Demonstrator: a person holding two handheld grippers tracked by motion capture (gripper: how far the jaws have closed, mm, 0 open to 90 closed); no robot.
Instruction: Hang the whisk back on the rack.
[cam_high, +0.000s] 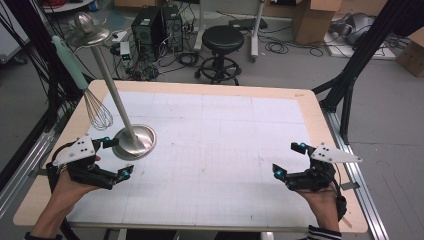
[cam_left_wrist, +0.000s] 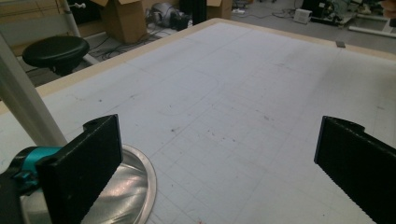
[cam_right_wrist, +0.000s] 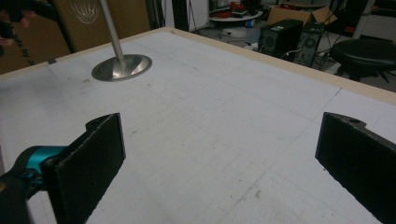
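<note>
Both tongs gape, left (cam_high: 116, 157) just beside the stand (cam_high: 134, 141); I'd grip the whisk (cam_high: 96, 111) handle low, lift straight.

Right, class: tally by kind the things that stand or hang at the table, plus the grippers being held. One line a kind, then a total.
Metal stand with a round base: 1
Whisk with a pale green handle, hanging from the stand's top: 1
Hand-held grippers, both open: 2, left gripper, right gripper
Total: 4
</note>
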